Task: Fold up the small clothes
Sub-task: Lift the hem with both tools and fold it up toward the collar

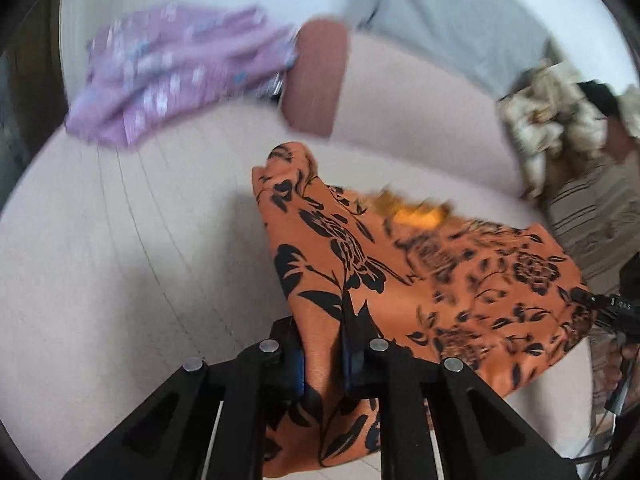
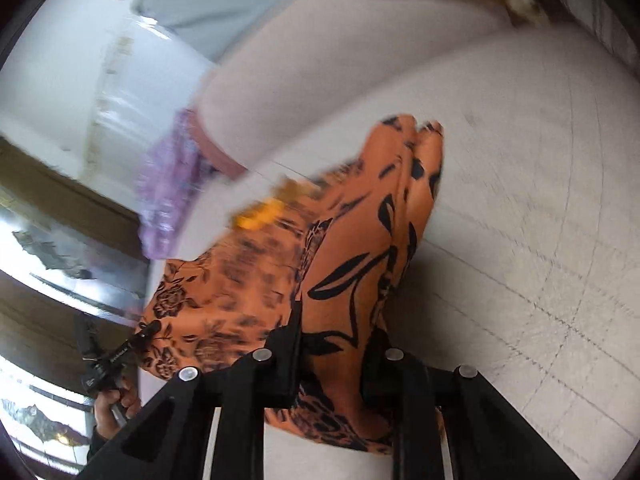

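An orange garment with a black flower print (image 1: 400,280) hangs stretched between my two grippers above a pale quilted couch seat (image 1: 120,240). My left gripper (image 1: 324,332) is shut on one bunched end of it. My right gripper (image 2: 336,344) is shut on the other end (image 2: 360,240), and cloth stands up in a fold between its fingers. The right gripper shows at the right edge of the left wrist view (image 1: 608,308); the left gripper shows at the lower left of the right wrist view (image 2: 108,356). Both views are motion-blurred.
A purple flowered garment (image 1: 176,76) lies on the couch's far left by a brown cushion edge (image 1: 316,80). A cream patterned garment (image 1: 560,116) is heaped at the right. A grey cloth (image 1: 440,12) lies on the backrest. A striped fabric (image 1: 592,216) is at the right.
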